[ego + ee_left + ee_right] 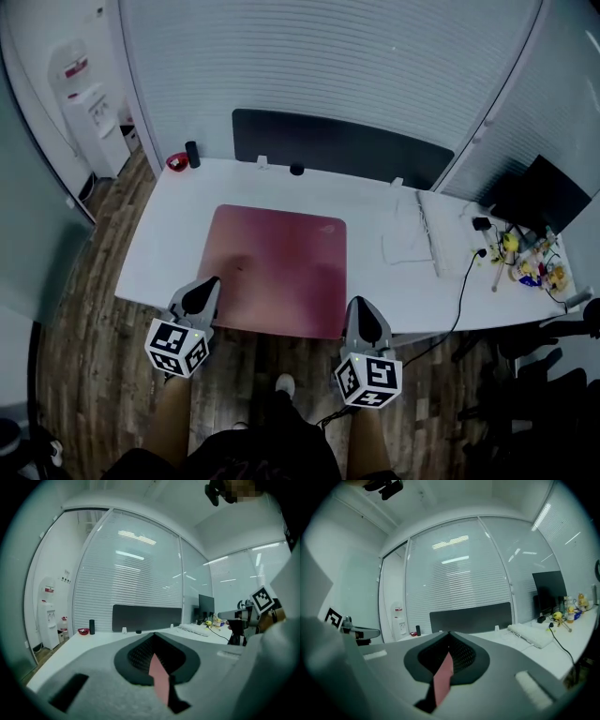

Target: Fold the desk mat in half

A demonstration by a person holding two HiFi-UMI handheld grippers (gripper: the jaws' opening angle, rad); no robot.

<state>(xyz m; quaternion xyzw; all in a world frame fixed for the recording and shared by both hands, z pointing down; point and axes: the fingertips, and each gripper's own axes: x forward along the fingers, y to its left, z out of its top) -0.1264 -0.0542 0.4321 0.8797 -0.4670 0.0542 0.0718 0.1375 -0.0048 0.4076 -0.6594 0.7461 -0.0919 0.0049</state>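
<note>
A dusky pink desk mat (277, 267) lies flat on the white desk (164, 244), its near edge along the desk's front. My left gripper (208, 285) is shut on the mat's near left corner. At the near right corner my right gripper (358, 305) is shut on the mat too. In the left gripper view a pink strip of mat (161, 679) shows pinched between the closed jaws of the left gripper (153, 641). The right gripper view shows the same: a pink strip (442, 680) caught in the right gripper (450, 641).
A white keyboard (430, 234) and a white pad (403, 242) lie right of the mat, with a black cable (464, 286) over the front edge. A black monitor (542, 192) and small clutter (530, 264) sit far right. A dark divider (337, 145) lines the back; a red bowl (175, 161) sits back left.
</note>
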